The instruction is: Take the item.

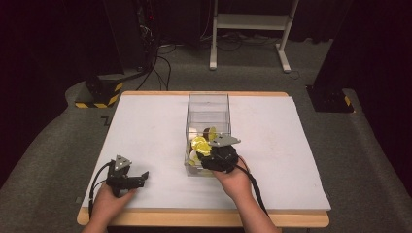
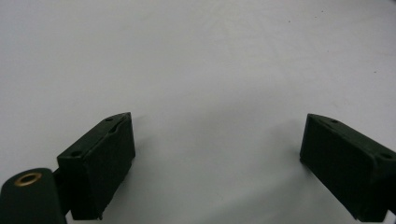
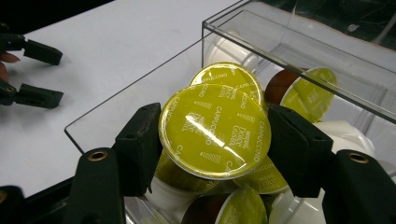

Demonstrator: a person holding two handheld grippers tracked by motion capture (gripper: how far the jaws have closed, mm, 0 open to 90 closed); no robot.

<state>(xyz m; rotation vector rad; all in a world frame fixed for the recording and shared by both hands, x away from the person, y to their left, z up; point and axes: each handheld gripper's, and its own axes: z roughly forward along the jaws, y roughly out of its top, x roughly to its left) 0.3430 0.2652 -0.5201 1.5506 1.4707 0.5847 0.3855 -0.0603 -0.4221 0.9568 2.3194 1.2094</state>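
A clear plastic box (image 1: 208, 104) stands at the middle of the white table (image 1: 145, 131) and holds several coffee capsules with yellow-green lids. My right gripper (image 1: 212, 154) is at the box's near end, shut on one yellow-lidded capsule (image 3: 215, 130), its two jaws pressing the capsule's sides above the others (image 3: 306, 93). The capsule (image 1: 200, 144) shows as a yellow patch just above the box's near rim (image 3: 140, 84). My left gripper (image 1: 141, 178) rests low over the bare table near the front left, jaws wide apart with nothing between them (image 2: 217, 163).
A wooden table edge (image 1: 204, 218) runs along the front. Beyond the table are a white frame's legs (image 1: 248, 29), cables on the grey floor and a black-and-yellow striped base (image 1: 99, 94). The box's far half (image 1: 209, 114) looks unfilled.
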